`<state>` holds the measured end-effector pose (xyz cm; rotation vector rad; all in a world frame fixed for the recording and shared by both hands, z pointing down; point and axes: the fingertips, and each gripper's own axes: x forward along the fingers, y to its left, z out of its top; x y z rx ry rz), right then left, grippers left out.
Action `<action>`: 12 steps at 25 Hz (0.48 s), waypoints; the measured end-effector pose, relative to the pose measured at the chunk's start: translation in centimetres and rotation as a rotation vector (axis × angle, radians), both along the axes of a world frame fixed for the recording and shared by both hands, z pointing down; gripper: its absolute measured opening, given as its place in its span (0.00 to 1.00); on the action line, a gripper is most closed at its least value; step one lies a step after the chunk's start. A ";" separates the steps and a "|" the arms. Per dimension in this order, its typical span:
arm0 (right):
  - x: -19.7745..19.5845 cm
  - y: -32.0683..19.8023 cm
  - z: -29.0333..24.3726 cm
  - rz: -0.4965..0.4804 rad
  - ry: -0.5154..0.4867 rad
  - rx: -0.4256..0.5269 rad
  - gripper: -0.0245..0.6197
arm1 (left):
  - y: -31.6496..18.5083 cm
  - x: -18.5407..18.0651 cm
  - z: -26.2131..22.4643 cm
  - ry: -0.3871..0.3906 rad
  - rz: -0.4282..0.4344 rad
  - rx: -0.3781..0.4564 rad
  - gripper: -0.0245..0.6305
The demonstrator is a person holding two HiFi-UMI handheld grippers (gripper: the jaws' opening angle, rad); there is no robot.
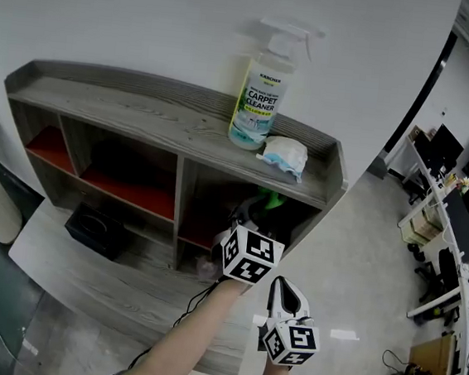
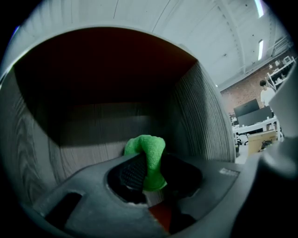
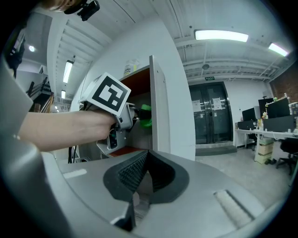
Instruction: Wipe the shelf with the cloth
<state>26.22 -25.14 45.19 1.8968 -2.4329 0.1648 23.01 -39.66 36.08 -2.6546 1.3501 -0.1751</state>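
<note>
Pinching cloth point(image 2: 149, 148), left gripper point(image 2: 145, 173) sits inside right cubby point(image 1: 215, 210) of shelf point(image 1: 142, 116), frame centre; right gripper point(image 3: 139, 175) jaws pressed together, empty; should press cloth flat on panel point(image 2: 202, 123), sweep evenly

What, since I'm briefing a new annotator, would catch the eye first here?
The green cloth, clamped in the left gripper inside the shelf's right-hand compartment. Next, the spray bottle standing on the shelf's top beside a wipes pack. The right gripper hangs shut and empty outside the shelf.
</note>
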 end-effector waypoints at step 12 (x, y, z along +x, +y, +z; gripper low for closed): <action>-4.4 -1.5 0.3 -0.110 -0.014 0.004 0.05 | -1.7 -9.7 2.8 0.052 -0.195 -0.088 0.17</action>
